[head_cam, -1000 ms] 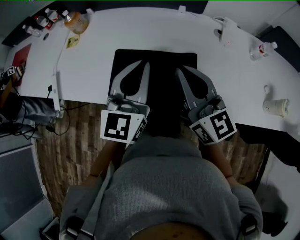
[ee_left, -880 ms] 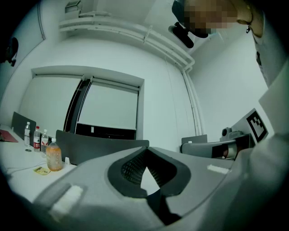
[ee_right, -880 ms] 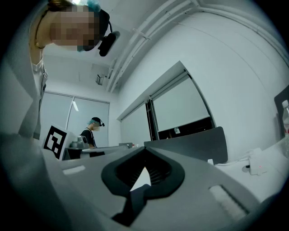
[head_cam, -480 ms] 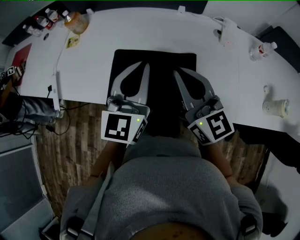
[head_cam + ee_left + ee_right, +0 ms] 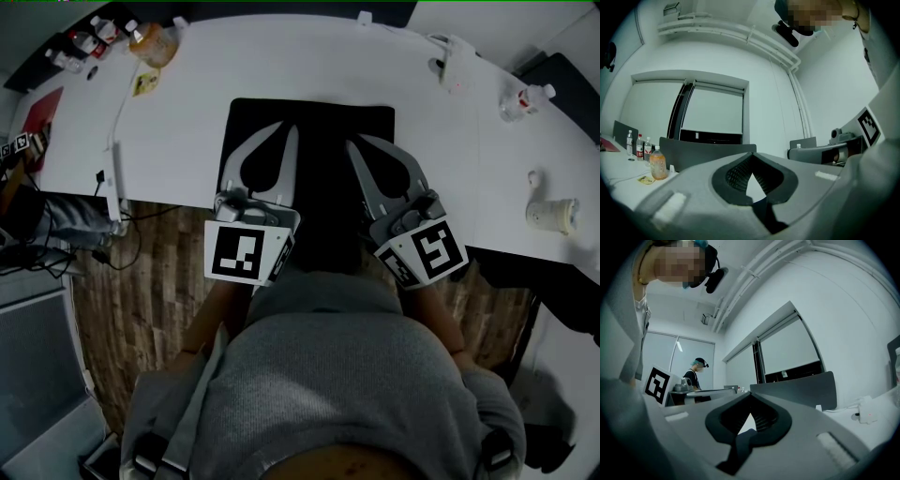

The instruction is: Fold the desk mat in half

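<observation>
Your desk mat [image 5: 323, 122] lies flat at frame centre, at the near edge of the worktop [image 5: 187, 122]; whether it's already doubled, I can't tell. Your left gripper [image 5: 292, 131] and right gripper [image 5: 352, 142] sit level above it, fingers pressed together on nothing, so neither grips it.

White curved table [image 5: 187, 131], black desk mat [image 5: 319, 120] lay flat on it near the front edge; orange drink bottle [image 5: 153, 44] and yellow packet [image 5: 143, 84] sat at the far left corner; paper cup [image 5: 550, 214] stood toward the right edge; small clear bottle [image 5: 525, 98] lay beyond it.
</observation>
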Motion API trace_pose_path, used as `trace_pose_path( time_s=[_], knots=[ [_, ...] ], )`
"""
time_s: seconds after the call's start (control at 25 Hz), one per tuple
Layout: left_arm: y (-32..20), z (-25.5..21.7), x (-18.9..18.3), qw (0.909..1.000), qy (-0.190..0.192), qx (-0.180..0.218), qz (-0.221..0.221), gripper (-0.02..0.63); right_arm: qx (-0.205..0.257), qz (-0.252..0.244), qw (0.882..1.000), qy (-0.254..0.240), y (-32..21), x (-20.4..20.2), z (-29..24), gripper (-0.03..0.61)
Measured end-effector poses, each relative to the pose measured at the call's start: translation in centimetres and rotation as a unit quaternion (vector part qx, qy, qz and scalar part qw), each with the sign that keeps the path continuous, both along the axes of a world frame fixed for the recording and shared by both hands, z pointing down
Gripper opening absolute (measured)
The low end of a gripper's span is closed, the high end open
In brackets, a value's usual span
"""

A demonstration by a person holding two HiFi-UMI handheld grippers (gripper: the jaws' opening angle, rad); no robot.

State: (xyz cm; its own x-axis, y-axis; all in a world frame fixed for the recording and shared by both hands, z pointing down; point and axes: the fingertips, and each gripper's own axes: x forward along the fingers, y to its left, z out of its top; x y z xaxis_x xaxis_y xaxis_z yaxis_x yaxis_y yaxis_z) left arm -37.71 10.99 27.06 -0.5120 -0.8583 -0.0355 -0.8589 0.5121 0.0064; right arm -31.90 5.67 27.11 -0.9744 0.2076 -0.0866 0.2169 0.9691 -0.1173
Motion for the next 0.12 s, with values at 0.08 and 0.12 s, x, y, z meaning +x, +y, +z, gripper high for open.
trace_pose_path(
  time_s=[0.08, 0.12],
  knots=[
    [0.13, -0.04, -0.14, 1.0, -0.001, 0.001, -0.001, -0.005, 0.001, -0.001, 1.0, -0.001, 0.11, -0.09, -0.01, 0.002],
    [0.2, -0.05, -0.21, 1.0, -0.001, 0.001, -0.002, -0.005, 0.001, -0.001, 1.0, -0.001, 0.16, -0.14, -0.02, 0.002]
  ],
)
